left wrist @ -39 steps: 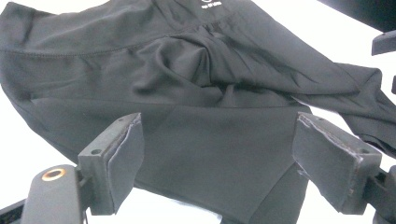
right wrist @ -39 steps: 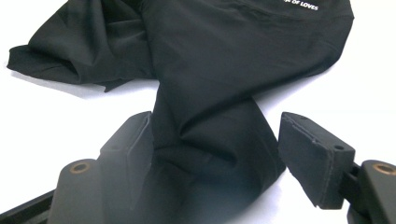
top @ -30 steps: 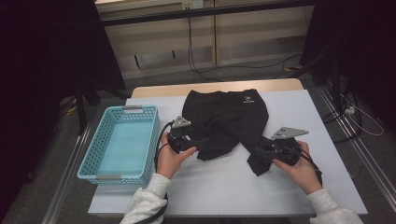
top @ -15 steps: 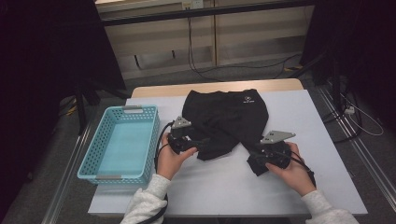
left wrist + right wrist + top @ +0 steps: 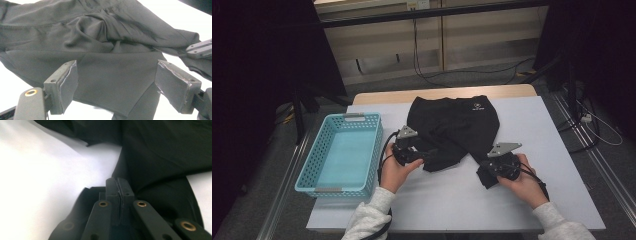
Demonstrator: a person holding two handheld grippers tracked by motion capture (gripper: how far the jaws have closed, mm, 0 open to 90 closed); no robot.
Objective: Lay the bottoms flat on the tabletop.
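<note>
Lying crumpled mid-table (image 5: 562, 150), the black shorts (image 5: 452, 125) sit right of the basket (image 5: 342, 150); the left tool (image 5: 116, 82) hangs with jaws wide apart over one leg; the right tool (image 5: 117, 192) has just been closing, now clamped on the other leg's hem.

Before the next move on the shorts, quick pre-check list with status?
1. Right tool shut: ok, its jaws have just been closing and now stand together at the hem of a leg of the black shorts.
2. Cloth really pinched by the right tool: cannot tell, pads meet over dark fabric.
3. Left tool open: ok, jaws wide apart with the other leg's fabric between them, pads not pressing.
4. Shorts lying on the white table: ok.
5. Blue basket empty and apart from the shorts: ok.
</note>
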